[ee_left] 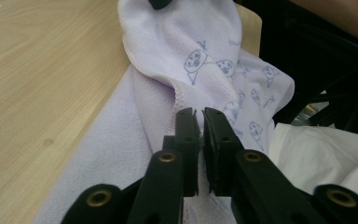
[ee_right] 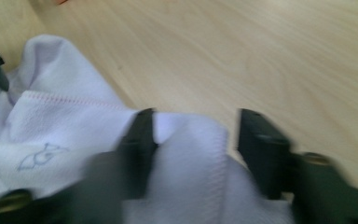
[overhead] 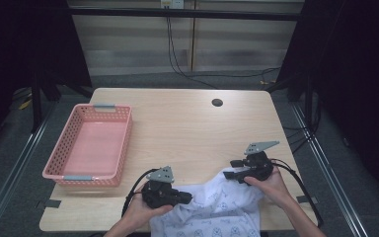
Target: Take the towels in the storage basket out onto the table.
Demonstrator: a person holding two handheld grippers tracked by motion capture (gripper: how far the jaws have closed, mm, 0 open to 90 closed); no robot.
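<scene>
Two claws work a printed cloth at the near edge of a wooden surface.

The left claw [overhead: 186, 198] is clenched on a fold of the white cloth [overhead: 217, 207], its jaws nearly touching with the hemmed edge pinched between them in the left gripper view; the cloth [ee_left: 200, 60], printed with small blue animal faces, rises ahead of that claw and spills to its right over the edge of the surface [ee_left: 42, 79]. The right claw [overhead: 233, 170] stands released, its jaws apart astride the cloth's upper corner [ee_right: 186, 154], the pads not pressing on it. The cloth lies between the two claws, bunched. A pink basket [overhead: 79, 177] sits well off beyond the left claw, on the far side from the right one.
</scene>
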